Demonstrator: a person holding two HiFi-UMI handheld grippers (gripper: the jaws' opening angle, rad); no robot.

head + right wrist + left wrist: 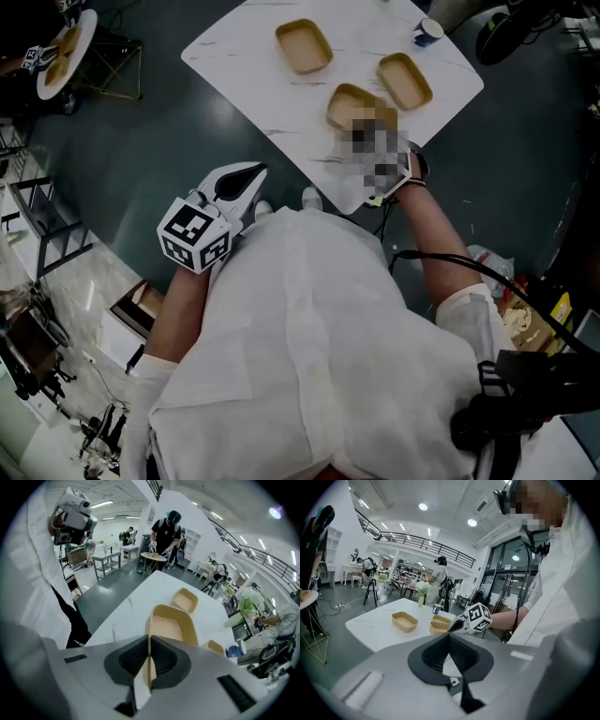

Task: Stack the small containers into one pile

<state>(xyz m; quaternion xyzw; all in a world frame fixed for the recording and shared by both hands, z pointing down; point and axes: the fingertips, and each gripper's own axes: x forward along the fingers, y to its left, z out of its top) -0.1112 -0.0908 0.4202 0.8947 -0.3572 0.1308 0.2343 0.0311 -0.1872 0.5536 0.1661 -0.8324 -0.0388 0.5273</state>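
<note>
fingers [129,660] of right gripper [149,663] clamp one container [171,625] wall — left gripper [450,651] closed, empty.

The table [253,56], upper middle of the head view, has a smooth white top with faint marble veining. The container [171,623], mid-frame in the right gripper view, looks like matt tan moulded fibre. The left gripper [449,638] and the right gripper [149,641] have pale grey matt plastic shells and black ribbed pads. The shirt [309,347], lower centre of the head view, is creased white cloth.
</note>
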